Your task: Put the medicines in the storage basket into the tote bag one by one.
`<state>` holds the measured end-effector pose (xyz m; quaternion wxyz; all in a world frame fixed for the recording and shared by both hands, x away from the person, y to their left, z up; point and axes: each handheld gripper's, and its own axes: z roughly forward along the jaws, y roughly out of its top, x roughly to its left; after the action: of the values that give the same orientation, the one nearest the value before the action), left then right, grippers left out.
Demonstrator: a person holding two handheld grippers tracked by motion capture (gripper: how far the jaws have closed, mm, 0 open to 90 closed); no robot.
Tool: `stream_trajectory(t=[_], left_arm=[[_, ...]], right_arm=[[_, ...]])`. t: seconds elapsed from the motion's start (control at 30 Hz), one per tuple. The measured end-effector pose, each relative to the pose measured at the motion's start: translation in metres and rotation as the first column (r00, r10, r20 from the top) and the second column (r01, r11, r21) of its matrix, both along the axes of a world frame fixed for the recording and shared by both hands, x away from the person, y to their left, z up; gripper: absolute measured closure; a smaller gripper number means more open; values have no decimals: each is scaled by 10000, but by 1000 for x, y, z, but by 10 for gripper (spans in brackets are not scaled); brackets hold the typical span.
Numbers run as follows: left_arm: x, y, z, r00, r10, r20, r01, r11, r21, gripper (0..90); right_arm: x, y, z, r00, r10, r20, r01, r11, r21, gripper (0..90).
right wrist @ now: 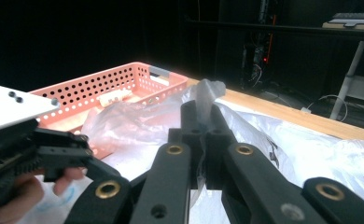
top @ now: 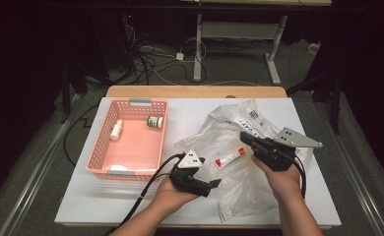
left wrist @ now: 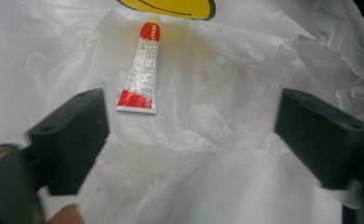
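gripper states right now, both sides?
Left gripper: open, nothing between its jaws; the red and white tube lies ahead on the plastic bag.
Right gripper: shut on a fold of the plastic bag.

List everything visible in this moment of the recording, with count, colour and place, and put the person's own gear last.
plastic bag: one, clear and crumpled, right half of the table.
tube: one, white with red ends, lying inside the bag.
basket: one, pink and perforated, left on the table.
small bottle: one, white, lying in the basket.
jar: one, white with a green band, far right corner of the basket.
table: one, white top with a wooden far edge.
left gripper: black, open, aimed at the tube.
right gripper: black, shut on the bag's plastic.
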<state>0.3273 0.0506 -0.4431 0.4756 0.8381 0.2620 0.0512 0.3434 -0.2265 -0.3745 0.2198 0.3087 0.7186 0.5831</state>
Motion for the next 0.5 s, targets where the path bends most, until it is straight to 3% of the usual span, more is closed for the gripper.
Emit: stream_trajectory(t=[0.13,0.4,0.5], left_arm=[[-8,11,5,10000,48,3,-48,10000,-57,0],[-20,36,14,9995,228,207,-223,9995,-218,0],[-21,44,14,9994,339,67,-337,9991,-262,0]], right_arm=[[0,0,1,10000,0,58,0,10000,-35,900],[-1,0,1,10000,-19,77,20,10000,-51,900],[-1,0,0,10000,-33,50,33,10000,-66,900]])
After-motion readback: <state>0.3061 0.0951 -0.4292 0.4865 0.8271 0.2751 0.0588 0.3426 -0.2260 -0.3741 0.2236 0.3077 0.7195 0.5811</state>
